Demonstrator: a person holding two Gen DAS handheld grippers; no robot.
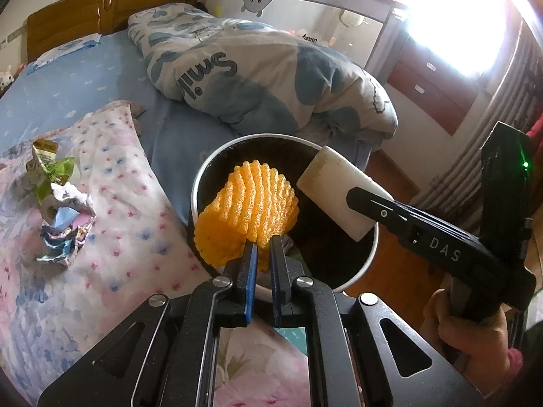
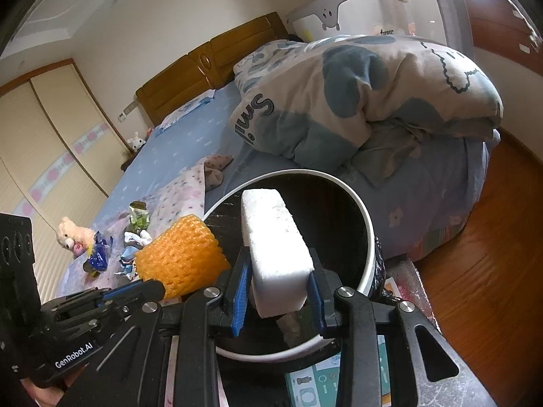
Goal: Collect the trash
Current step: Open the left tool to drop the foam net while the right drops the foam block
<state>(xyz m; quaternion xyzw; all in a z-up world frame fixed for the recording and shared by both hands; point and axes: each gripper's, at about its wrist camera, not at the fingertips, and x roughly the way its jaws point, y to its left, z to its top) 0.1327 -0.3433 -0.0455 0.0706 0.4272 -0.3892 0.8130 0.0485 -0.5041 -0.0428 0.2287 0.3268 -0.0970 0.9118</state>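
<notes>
My left tongs (image 1: 263, 249) point steeply downward, their blue-padded fingers (image 1: 250, 271) drawn almost together and pinching the edge of the orange foam net (image 1: 249, 203). My right tongs (image 2: 276, 293) tilt downward too, jaws partway apart and pressed on both sides of the white foam block (image 2: 275, 244). The two pairs sit just beside each other, left one to the left. My right hand (image 1: 471, 332) wraps the handle behind the right tongs.

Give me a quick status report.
Left hand-held gripper shut on orange foam net. Right hand-held gripper shut on white foam block. Both over white-rimmed bin; nothing blocking.
</notes>
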